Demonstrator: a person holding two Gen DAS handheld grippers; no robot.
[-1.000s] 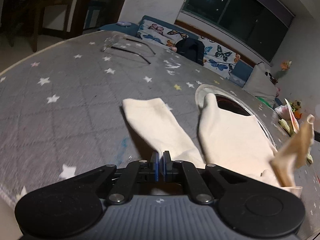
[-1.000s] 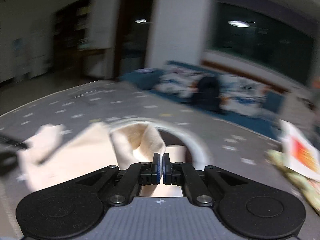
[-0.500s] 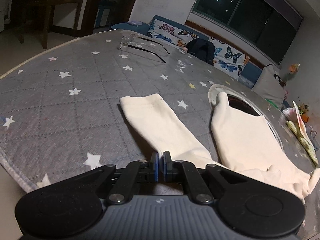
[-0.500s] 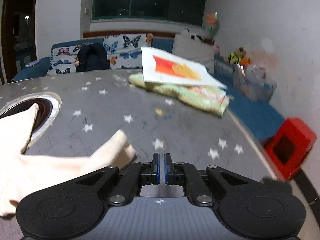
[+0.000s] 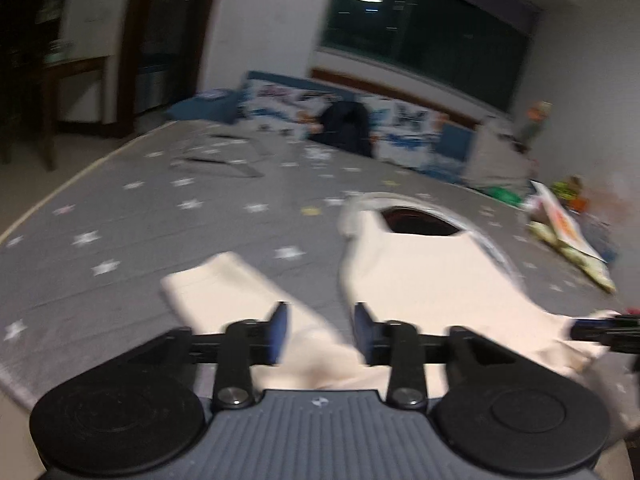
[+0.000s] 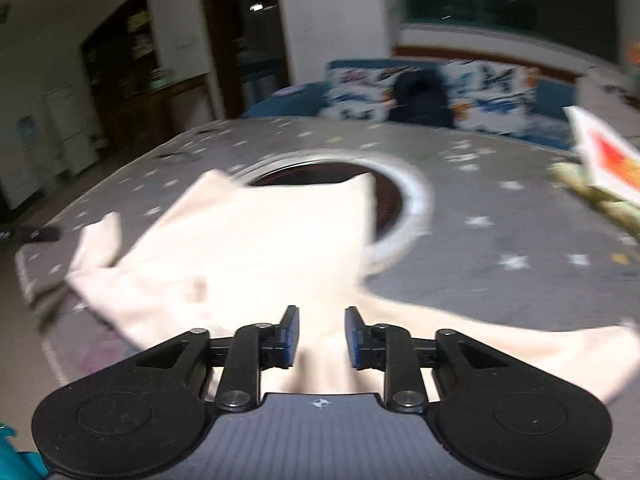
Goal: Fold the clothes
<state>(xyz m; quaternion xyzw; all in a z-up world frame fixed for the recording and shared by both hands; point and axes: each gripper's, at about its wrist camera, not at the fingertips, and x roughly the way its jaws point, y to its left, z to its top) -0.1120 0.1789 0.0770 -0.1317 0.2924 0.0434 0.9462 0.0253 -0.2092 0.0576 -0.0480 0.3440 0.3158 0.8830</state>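
both grippers were pinched together half a second ago; now the left gripper [image 5: 320,334] and right gripper [image 6: 318,337] have their jaws apart, holding nothing. the cream garment [image 6: 256,248] lies spread on the grey star-print table cover [image 5: 120,216], partly over its round hole [image 6: 396,196].

The grey star-print table [image 5: 132,216] lies bare on its left side, wide room there for a gripper to pass. The cream garment [image 5: 432,276] spreads over the near middle and right, partly covering the round hole [image 6: 332,170] at the table's centre. Toward the far left lie what seem, through the blur, to be clothes hangers [image 5: 218,162]. At the right edge a stack of papers and cloth [image 6: 600,176] blocks that side.
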